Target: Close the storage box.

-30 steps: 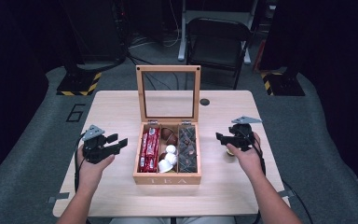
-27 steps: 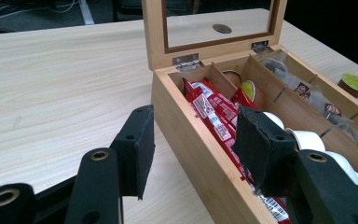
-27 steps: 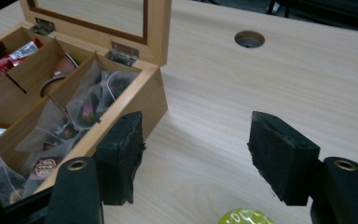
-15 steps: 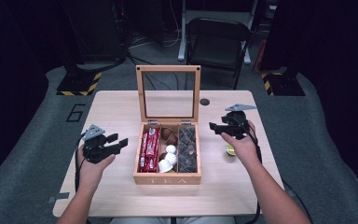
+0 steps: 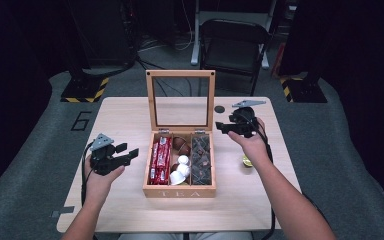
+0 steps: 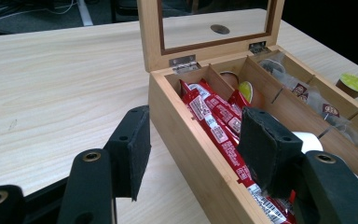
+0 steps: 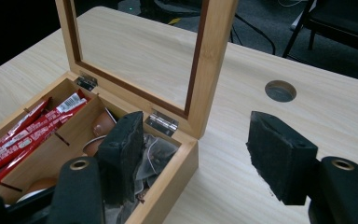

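On the worktop (image 5: 125, 120) sits one wooden tea box (image 5: 180, 186), glass lid (image 5: 181, 100) upright, three compartments: red sachets (image 5: 159, 160) left, pods (image 5: 182, 161) middle, clear-wrapped bags (image 5: 200, 159) right. Right gripper (image 5: 228, 128) hovers by the lid's right hinge corner, jaws wide apart, empty. Left gripper (image 5: 127, 155) sits left of the box, jaws spread, empty. One yellow-topped pod (image 5: 247, 161) lies loose right of the box. Risk: right jaws bumping the lid and slamming it shut. Sachets maybe five; hard to count.

Left tongs (image 5: 129, 154) gape wide, held low; right tongs (image 5: 221, 127) reach forward, also spread, seemingly empty.
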